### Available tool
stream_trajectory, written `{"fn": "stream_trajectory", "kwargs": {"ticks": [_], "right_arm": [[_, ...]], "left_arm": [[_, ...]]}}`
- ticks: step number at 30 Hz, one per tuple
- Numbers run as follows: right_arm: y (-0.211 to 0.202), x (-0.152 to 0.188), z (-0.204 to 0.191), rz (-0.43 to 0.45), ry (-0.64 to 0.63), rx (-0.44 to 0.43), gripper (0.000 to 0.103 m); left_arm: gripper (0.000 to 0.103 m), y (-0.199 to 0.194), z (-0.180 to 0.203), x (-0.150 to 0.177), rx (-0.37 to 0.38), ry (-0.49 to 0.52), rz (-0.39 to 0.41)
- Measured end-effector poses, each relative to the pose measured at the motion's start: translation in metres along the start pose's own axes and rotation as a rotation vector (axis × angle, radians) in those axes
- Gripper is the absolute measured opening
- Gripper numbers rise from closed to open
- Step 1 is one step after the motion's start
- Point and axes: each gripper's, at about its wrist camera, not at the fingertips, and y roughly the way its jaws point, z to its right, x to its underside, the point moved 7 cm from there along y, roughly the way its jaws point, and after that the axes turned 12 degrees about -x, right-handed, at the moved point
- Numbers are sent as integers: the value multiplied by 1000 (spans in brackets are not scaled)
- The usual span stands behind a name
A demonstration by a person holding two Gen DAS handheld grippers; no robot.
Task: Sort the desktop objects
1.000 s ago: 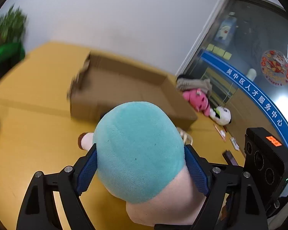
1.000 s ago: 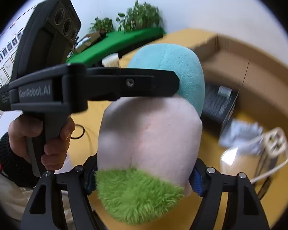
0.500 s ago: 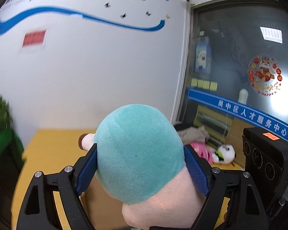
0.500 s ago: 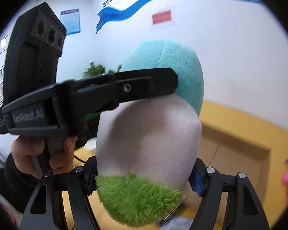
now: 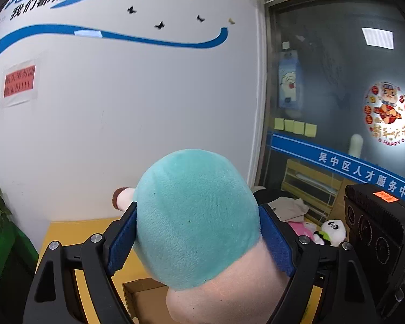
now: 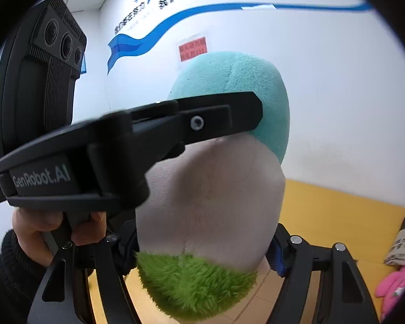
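plush toy (image 5: pixel 197 216) is up in the air, clamped by your left gripper (image 5: pixel 198 232) and right gripper (image 6: pixel 202 248) together; cardboard box (image 5: pixel 145 294) waits below, pink toy (image 6: pixel 394 286) far right still unsorted.

The black left gripper (image 6: pixel 259 113) is showing silver screws, blue pads and white "GenRobot.AI" lettering, while a hand (image 6: pixel 40 229) at lower left is wearing a dark knitted sleeve (image 6: pixel 10 264).

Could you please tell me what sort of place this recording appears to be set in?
Probably an office or public service centre: a white wall with a blue slogan mural, a glass partition with a blue lettered band, and sticky notes on the glass.
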Motion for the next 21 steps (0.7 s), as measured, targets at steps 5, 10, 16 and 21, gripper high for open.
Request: {"fn": "stream_trajectory", "kwargs": {"ticks": [5,10,16,21], "right_arm": [[54,16,32,-36,57,-24,73],[112,53,69,-90,139,-54,73],[176,130,119,-174,283,-62,73],[217,199,146,-251,387,-50,73]], "left_arm": [[88,58,-27,25,-24,0,-78],[88,124,-55,79,-28,-24,-212],[88,195,-69,168,8,-51,-397],[88,237,-72,243,16,-45,-541]]}}
